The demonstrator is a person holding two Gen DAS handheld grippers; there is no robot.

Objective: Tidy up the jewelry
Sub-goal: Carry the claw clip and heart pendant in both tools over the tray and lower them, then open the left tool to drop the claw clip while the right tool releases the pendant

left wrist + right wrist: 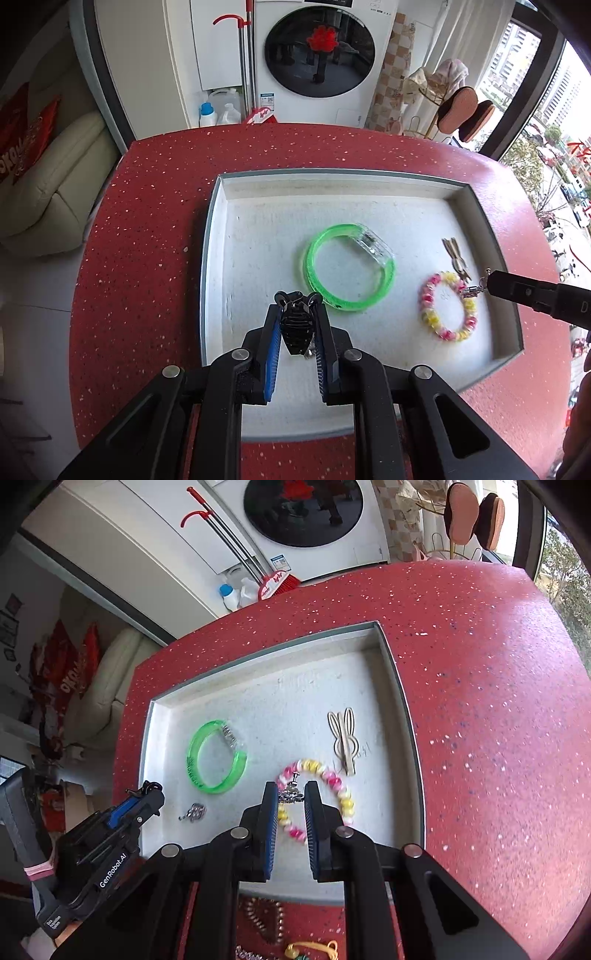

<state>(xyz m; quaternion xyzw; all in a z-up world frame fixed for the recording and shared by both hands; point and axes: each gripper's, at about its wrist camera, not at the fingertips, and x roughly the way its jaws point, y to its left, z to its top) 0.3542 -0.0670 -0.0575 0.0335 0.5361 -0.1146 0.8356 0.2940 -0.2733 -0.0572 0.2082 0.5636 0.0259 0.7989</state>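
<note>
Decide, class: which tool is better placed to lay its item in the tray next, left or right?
Probably the right tool: it holds a small silver piece low over the tray, at the pink-and-yellow bracelet. The left tool, clamping a black hair clip, looks higher.

A: So where are your cams looking?

B: Both ride my wrists, close above the white tray (pixel 221 258), pointing forward and down along my fingers. Left sits at its near-left side, right nearer the middle.

A: Any overlap?

B: Yep, tray, red table (pixel 480 701), washing machine (pixel 314 55).
</note>
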